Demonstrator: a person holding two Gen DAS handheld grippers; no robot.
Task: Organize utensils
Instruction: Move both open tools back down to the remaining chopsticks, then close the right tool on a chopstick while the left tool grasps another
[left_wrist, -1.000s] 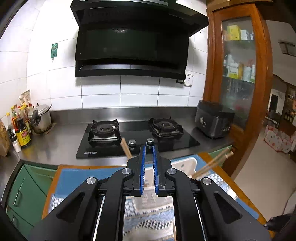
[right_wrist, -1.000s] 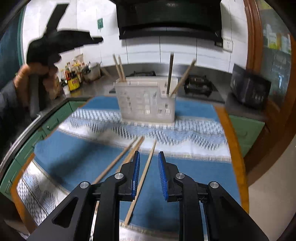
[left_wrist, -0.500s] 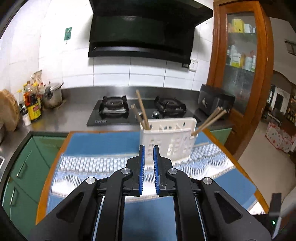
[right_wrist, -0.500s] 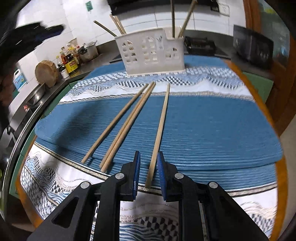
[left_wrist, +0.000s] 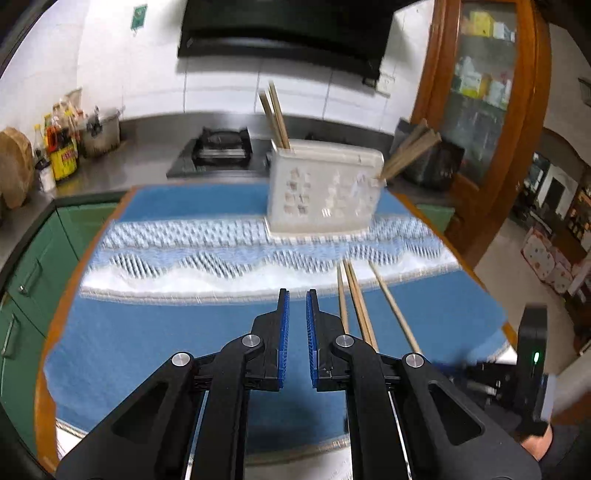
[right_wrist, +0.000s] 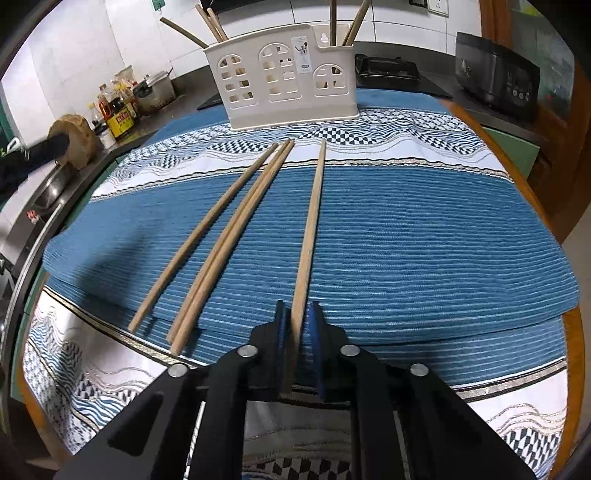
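Note:
A white utensil holder (right_wrist: 284, 74) with several chopsticks standing in it sits at the far side of a blue patterned cloth (right_wrist: 406, 229); it also shows in the left wrist view (left_wrist: 321, 192). Several wooden chopsticks lie on the cloth. My right gripper (right_wrist: 295, 317) is low over the cloth, its jaws slightly apart around the near end of the rightmost chopstick (right_wrist: 312, 221). Three more chopsticks (right_wrist: 229, 236) lie to its left. My left gripper (left_wrist: 297, 306) hovers above the cloth, jaws a narrow gap apart and empty, left of the loose chopsticks (left_wrist: 354, 295).
A gas stove (left_wrist: 221, 147), a pot (left_wrist: 101, 129) and sauce bottles (left_wrist: 61, 155) stand on the steel counter behind the table. A dark appliance (right_wrist: 495, 81) sits at the back right. A wooden cabinet (left_wrist: 480, 110) stands at the right. Green cupboards (left_wrist: 33, 258) are at the left.
My right gripper has come down and forward so its jaws sit around the rightmost chopstick's near end. My left gripper has lowered and pulled back, bringing the cloth and loose chopsticks into view.

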